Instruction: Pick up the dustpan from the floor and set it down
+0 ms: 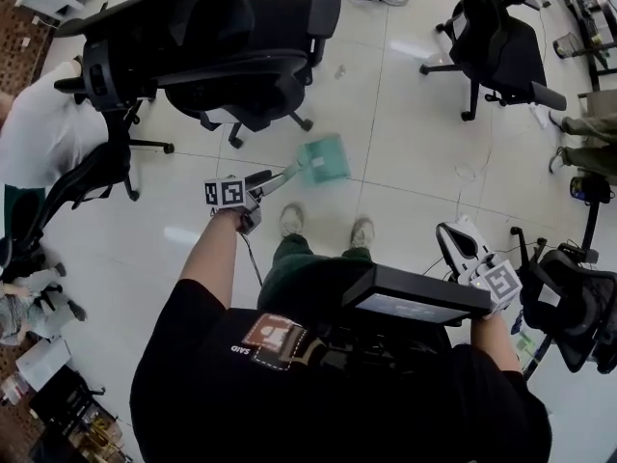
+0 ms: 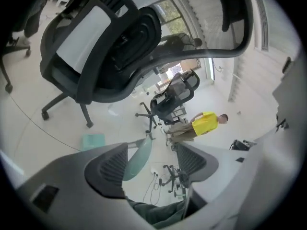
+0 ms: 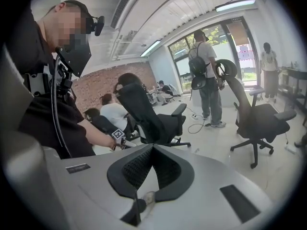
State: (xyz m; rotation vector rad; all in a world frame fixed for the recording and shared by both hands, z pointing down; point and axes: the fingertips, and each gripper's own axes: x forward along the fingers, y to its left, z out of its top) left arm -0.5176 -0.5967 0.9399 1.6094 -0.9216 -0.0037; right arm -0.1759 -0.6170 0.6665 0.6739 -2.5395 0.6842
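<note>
The teal dustpan (image 1: 325,159) is just ahead of my shoes, its long handle running back to my left gripper (image 1: 268,183). In the left gripper view the handle (image 2: 138,158) lies between the jaws, close to the left pad, with the pan (image 2: 93,141) low over the pale floor. I cannot tell whether the pan touches the floor. The left gripper (image 2: 152,150) stands open, with a wide gap on the handle's right side. My right gripper (image 1: 455,241) hangs at my right side, away from the dustpan. Its pads (image 3: 144,163) meet with nothing between them.
A large black office chair (image 1: 212,46) stands just beyond the dustpan, another (image 1: 501,37) at the far right, a third (image 1: 574,307) by my right hand. A seated person in white (image 1: 39,133) is at the left. My shoes (image 1: 290,220) are near the pan. Cables (image 2: 158,178) lie on the floor.
</note>
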